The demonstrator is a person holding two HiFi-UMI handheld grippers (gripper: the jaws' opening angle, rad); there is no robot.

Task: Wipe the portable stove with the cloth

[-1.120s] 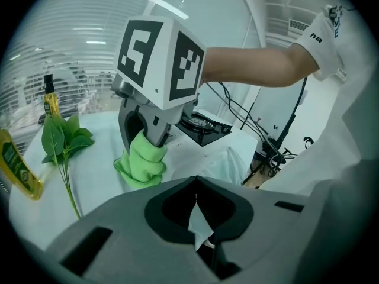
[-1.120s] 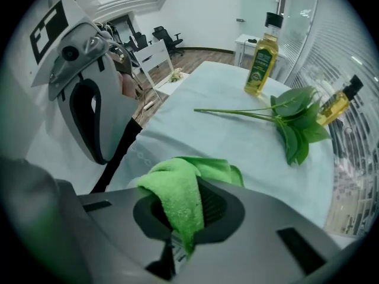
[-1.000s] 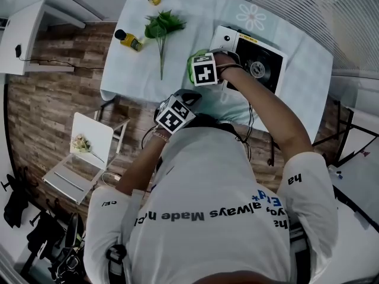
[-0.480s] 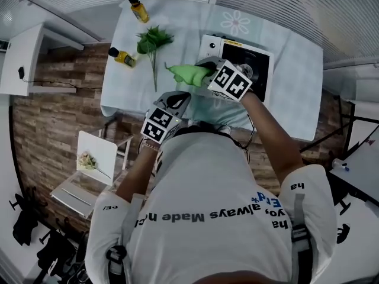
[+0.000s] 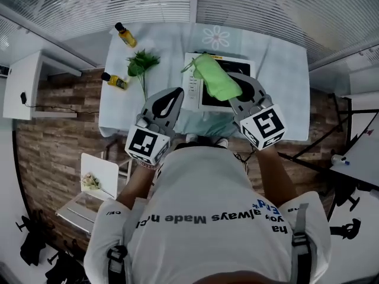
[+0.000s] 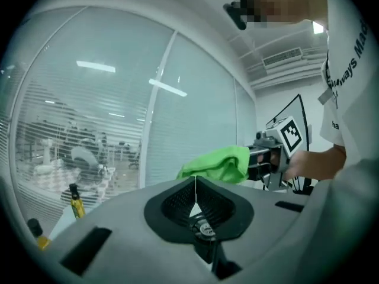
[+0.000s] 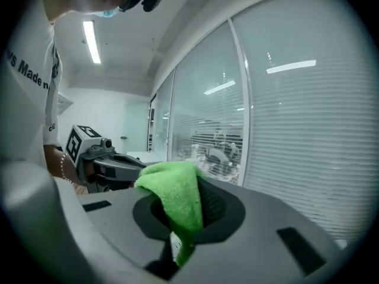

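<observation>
The white portable stove (image 5: 192,87) stands on the table (image 5: 278,70), largely hidden behind the raised grippers. A green cloth (image 5: 216,81) hangs over it in the air, pinched in my right gripper (image 5: 232,92), which is shut on it. In the right gripper view the cloth (image 7: 177,197) drapes over the jaws and down between them. My left gripper (image 5: 173,96) is held up beside it, shut, with nothing between its jaws. The left gripper view shows the cloth (image 6: 219,164) and the right gripper (image 6: 266,155) at the same height, both well above the table.
Two yellow bottles (image 5: 124,34) (image 5: 113,80) and a green plant sprig (image 5: 142,64) lie on the table's left part. A white chair (image 5: 98,179) with flowers stands on the floor at the left. Glass walls with blinds surround the table.
The right gripper has lifted the green cloth off the stove's left side and drawn it back and up toward the person. The left gripper has risen alongside it.
</observation>
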